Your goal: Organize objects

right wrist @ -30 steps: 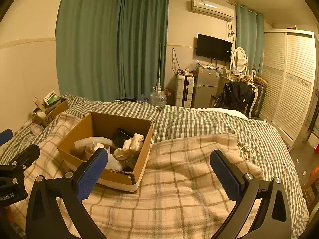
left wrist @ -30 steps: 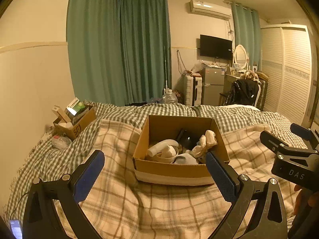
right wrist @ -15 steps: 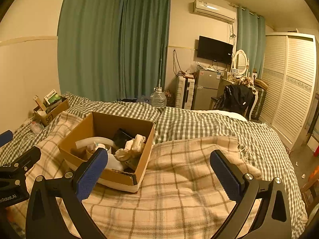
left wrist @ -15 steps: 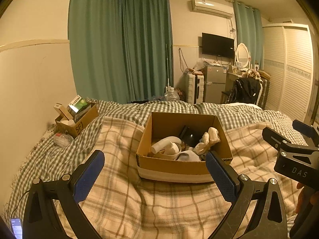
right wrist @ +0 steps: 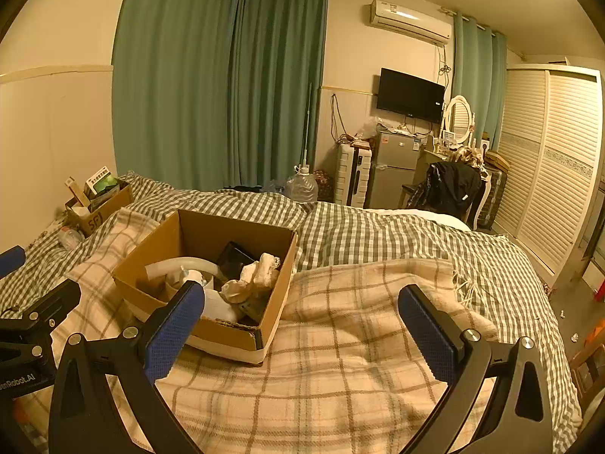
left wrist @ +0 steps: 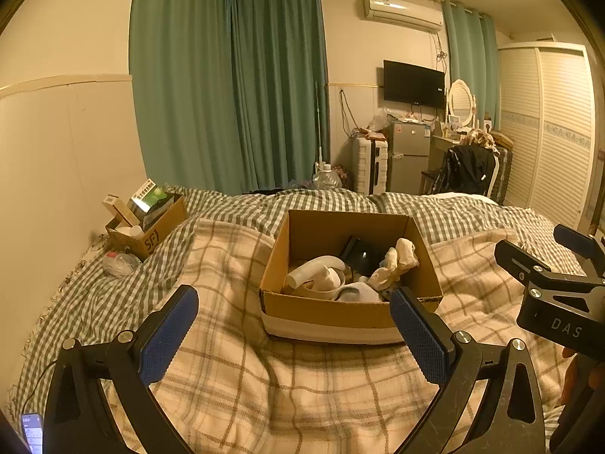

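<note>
Your left gripper (left wrist: 293, 335) has its fingers spread wide, nothing between them, hovering over the plaid blanket (left wrist: 302, 386) just short of the open cardboard box (left wrist: 329, 312) sitting on the bed. Your right gripper (right wrist: 298, 331) is the same deal, fingers apart and holding nothing, box to its left. Its body reads "DAS" from the left view. The smaller box (left wrist: 151, 234) by the wall says "SF".

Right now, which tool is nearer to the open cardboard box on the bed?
Left. The left tool faces the cardboard box straight on, just short of its front wall. The right tool hangs off the box's right side, over the blanket.
</note>
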A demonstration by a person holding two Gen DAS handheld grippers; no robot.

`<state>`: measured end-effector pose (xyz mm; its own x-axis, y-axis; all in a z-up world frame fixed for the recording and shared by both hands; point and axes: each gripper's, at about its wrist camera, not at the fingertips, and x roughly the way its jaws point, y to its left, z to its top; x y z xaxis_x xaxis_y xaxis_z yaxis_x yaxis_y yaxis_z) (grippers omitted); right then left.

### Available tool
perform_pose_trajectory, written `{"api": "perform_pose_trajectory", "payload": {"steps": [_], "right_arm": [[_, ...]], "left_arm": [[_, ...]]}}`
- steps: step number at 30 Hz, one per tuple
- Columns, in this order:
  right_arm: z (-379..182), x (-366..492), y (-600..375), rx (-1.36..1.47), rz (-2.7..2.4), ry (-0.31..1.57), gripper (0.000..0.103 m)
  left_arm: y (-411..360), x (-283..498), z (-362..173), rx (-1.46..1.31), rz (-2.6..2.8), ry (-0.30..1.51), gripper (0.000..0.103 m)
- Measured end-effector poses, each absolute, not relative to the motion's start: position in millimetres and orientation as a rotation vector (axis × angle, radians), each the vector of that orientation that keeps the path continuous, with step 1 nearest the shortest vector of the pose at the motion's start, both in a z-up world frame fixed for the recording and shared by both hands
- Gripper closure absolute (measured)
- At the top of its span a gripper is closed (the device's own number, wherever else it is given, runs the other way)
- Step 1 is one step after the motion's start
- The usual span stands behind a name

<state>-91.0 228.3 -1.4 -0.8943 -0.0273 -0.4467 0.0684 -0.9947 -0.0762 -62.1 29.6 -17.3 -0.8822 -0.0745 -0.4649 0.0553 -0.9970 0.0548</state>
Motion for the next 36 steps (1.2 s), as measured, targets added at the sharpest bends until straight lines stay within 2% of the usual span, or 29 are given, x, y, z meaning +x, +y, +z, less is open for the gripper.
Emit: {"api": "perform_pose_trajectory", "payload": {"steps": [36], "right_arm": [[-6.8, -93.4, 222.1, 0.731, -2.997, 0.156, 0.000]], "left_arm": [[27.2, -63.3, -20.6, 0.749, -2.980, -0.060, 0.000]]}}
